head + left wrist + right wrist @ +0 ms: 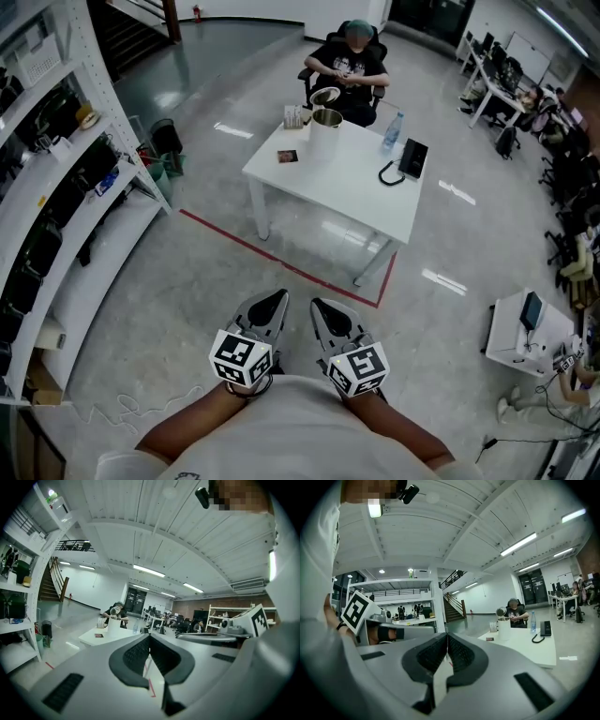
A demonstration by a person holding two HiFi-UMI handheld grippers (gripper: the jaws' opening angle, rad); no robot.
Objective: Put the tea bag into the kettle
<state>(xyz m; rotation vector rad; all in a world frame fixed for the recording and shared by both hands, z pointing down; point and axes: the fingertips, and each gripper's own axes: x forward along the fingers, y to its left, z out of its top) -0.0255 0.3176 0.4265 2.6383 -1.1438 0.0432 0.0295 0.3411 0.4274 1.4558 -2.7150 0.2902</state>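
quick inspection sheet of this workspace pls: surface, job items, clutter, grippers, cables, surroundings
surface: white table, far from both grippers
job's things: white kettle, lid open; small dark packet beside it, possibly the tea bag
clutter: water bottle, black handset, small box
grippers: left gripper and right gripper shut, empty
cables: handset cord; loose cable on floor
surroundings: seated person, shelving, red floor tape

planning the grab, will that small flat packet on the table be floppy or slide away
The packet lies flat on the white table, so it probably slides if nudged. It looks thin and far smaller than the kettle, so likely light and somewhat floppy.
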